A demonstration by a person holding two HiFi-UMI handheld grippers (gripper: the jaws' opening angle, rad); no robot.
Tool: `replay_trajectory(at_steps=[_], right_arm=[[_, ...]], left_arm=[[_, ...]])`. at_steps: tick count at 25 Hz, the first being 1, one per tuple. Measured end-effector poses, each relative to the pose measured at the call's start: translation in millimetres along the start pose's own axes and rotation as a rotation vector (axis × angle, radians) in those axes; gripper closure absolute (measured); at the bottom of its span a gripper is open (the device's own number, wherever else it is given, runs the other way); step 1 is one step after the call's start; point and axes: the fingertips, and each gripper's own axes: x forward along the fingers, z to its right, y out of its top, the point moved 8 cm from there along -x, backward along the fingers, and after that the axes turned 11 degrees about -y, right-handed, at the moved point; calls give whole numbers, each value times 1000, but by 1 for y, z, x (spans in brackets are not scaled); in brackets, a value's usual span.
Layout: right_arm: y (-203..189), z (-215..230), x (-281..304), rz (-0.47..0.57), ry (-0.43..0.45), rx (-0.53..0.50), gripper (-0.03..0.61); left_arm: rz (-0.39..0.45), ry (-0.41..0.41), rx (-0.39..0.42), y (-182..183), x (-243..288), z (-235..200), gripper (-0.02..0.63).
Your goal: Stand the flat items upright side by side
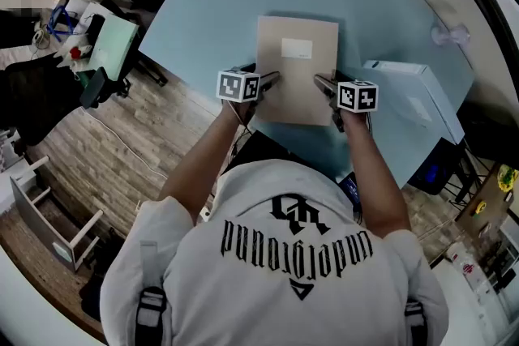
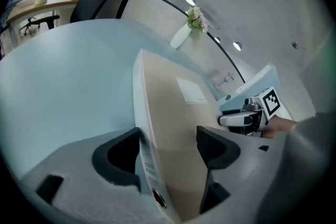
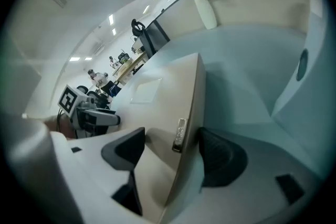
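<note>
On pale blue table (image 1: 211, 4), beige box (image 1: 296, 77) lying flat. Straddled by left gripper (image 1: 274, 78) and right gripper (image 1: 320, 80), jaws apart, unclamped.

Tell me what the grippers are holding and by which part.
Nothing is gripped. The beige flat box lies on the table; the left gripper straddles its near left edge, the right gripper its near right edge, both with jaws apart.

- I get bright, even overhead light; the ceiling lamps (image 2: 190, 1) burn as small hot spots.
- Shadows on the tabletop (image 1: 203, 20) are faint and soft.
- Both gripper views bend hard and darken to black at the corners.
- The nearest foreground there is soft; the head view's centre is crisp.
</note>
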Motion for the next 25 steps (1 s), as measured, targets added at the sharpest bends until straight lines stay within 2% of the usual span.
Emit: replay_trajectory(at_steps=[5, 9, 13, 18, 22, 25], right_arm=[[0, 1, 6, -12, 19, 25, 252], [1, -4, -1, 3, 0, 20, 260], [-4, -16, -30, 63, -46, -35, 262], [-14, -33, -81, 197, -132, -132, 270], [-40, -44, -126, 323, -216, -203, 277], [-65, -49, -171, 436, -299, -245, 281]], left_arm=[[-30, -24, 7, 1, 4, -5, 265], [-43, -4, 62, 6, 1, 3, 276], [-35, 13, 168, 7, -12, 28, 279], [-7, 48, 352, 8, -34, 72, 279], [30, 98, 490, -7, -50, 117, 282], [80, 106, 567, -25, -59, 157, 284]])
